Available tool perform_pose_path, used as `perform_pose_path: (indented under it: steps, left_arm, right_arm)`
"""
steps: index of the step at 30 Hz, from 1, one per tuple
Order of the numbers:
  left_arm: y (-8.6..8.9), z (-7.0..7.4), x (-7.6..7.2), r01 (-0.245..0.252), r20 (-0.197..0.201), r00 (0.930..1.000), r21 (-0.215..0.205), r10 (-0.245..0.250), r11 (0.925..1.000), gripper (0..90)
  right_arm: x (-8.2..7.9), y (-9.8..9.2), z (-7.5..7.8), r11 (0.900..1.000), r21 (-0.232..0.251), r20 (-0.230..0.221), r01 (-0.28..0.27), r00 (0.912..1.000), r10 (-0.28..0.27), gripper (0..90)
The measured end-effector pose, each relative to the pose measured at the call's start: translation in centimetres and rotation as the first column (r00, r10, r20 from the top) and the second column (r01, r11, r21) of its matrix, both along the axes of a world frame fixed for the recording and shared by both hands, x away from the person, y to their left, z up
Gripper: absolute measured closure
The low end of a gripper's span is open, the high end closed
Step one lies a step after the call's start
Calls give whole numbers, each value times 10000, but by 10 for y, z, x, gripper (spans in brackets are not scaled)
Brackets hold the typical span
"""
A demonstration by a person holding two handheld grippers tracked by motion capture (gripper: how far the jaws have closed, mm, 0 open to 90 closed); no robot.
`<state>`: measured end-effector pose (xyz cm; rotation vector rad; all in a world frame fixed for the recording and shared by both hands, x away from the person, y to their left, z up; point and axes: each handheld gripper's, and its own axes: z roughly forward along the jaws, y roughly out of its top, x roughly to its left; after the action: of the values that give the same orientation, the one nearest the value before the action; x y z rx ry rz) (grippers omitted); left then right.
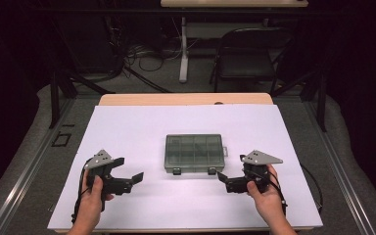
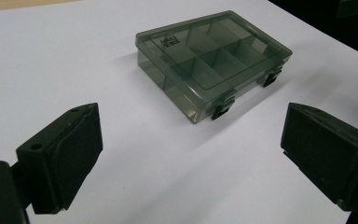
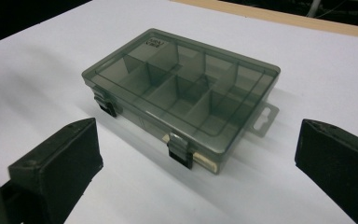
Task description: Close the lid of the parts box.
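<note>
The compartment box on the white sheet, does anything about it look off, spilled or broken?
Nothing stands out. The compartment box lies flat and square on the white sheet, lid down, both latches closed, compartments empty as far as shows, no cracks visible.

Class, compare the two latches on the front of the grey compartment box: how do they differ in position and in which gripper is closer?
The left latch sits near the box's left front corner, closest to the left gripper; the right latch sits near the right front corner, closest to the right gripper, beside the end with the hang tab. Both latches are dark and lie against the closed lid; neither gripper touches them.
</note>
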<state>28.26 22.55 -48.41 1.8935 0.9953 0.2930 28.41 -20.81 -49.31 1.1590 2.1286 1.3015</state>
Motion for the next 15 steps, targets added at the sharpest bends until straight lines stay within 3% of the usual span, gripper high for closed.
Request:
perform_pose_path:
  steps: [5,11,15]
  left_arm:
    - [11,-5,-8,-338,201,9992,-15,338,9994,53]
    - [25,-16,-13,-669,91,9977,-114,670,9977,53]
    - [32,-21,-14,-839,141,9964,-91,840,9964,53]
  right_arm:
    - [-9,-13,-8,9991,13,50,414,9991,-414,0]
    - [-18,-29,-14,9972,-67,-89,742,9972,-743,0]
    - [-23,-38,-19,9950,-120,99,991,9950,-990,0]
